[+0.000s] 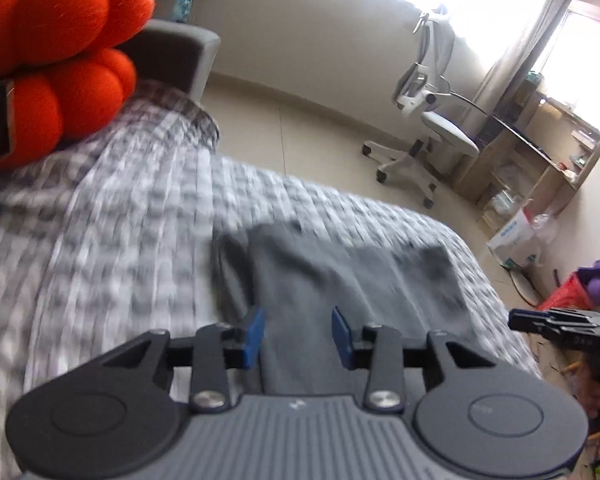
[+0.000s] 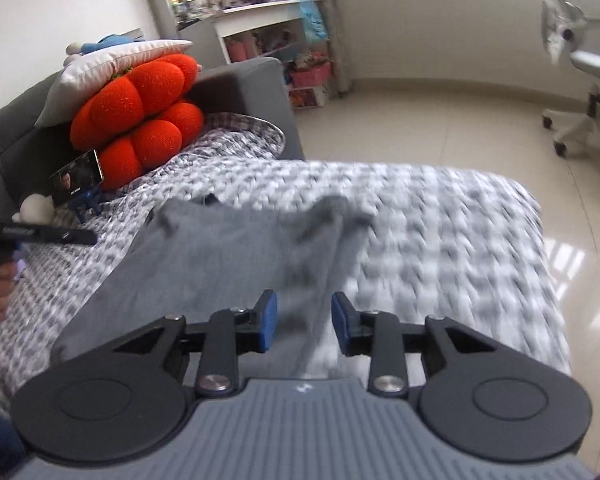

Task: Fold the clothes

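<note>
A grey garment (image 1: pixel 340 280) lies spread on a grey-and-white checked bed cover (image 1: pixel 120 240), blurred by motion. My left gripper (image 1: pixel 299 334) is open, its blue pads apart above the garment's near edge. In the right wrist view the same garment (image 2: pixel 220 248) lies on the cover (image 2: pixel 440 240), with a raised fold at its right side. My right gripper (image 2: pixel 304 326) is open over that right edge, nothing between its pads. The right gripper shows at the right of the left wrist view (image 1: pixel 560 322); the left gripper shows at the left of the right wrist view (image 2: pixel 40 234).
An orange plush cushion (image 2: pixel 140 112) and a white pillow (image 2: pixel 112 68) lean on a grey headboard (image 2: pixel 240 88), with a phone on a stand (image 2: pixel 78 178) below. A white office chair (image 1: pixel 424 120) and a desk (image 1: pixel 540 152) stand beyond the bed on tiled floor.
</note>
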Tool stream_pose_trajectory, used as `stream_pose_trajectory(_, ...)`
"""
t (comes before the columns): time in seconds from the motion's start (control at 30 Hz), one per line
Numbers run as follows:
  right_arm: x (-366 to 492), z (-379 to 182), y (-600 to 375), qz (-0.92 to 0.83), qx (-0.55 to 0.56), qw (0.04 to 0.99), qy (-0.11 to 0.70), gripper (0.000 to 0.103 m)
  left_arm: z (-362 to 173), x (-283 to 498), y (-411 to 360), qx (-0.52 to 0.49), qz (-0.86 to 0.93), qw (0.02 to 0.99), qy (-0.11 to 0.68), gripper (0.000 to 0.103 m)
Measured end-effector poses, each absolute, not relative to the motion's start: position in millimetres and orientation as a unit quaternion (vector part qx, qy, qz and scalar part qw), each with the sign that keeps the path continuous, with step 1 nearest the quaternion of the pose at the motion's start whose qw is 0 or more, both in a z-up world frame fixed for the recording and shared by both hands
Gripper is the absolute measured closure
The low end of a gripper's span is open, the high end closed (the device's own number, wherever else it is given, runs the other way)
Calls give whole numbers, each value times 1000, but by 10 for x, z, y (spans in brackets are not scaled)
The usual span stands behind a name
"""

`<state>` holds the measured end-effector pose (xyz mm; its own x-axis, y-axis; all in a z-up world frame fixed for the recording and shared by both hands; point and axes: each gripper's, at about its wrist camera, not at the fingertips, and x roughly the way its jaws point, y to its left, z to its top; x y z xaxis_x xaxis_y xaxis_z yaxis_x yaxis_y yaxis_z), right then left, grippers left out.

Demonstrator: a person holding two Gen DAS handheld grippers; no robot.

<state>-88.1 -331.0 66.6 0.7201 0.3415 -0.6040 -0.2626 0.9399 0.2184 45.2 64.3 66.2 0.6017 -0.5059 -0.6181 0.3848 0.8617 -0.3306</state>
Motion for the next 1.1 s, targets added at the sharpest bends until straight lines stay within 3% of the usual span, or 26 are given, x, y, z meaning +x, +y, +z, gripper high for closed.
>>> stream_pose_trajectory(0.2,-317,583,-3188,175,21,930,324,69,551,977,334,-54,-244,893,374,55)
stream_pose_trajectory(0.33,-51,513,-3167,162,11,931,325,69,480,1146,209,-37,-244,893,376,58)
stream_pose_trajectory(0.4,23,478,-3148,162,9,931,328,69,449,1178,185,-35,-250,890,380,78)
stream_pose_trajectory(0.47,50,448,-3137,164,5,930,328,71,422,1175,178,-33,-259,887,380,88)
stream_pose_trajectory(0.57,65,413,-3136,155,2,932,327,89,437,1164,201,-34,-269,890,367,96)
stream_pose_trajectory(0.67,62,414,-3199,149,28,937,315,95,507,1143,260,-52,-286,894,342,97)
stream_pose_trajectory(0.83,24,495,-3246,141,53,947,283,95,637,1097,357,-93,-317,899,287,97)
stream_pose_trajectory(0.97,123,392,-3248,121,63,943,303,95,402,1270,297,-92,-289,899,317,97)
stream_pose_trajectory(1.1,159,299,-3215,101,56,940,320,93,191,1306,267,-76,-252,904,338,89)
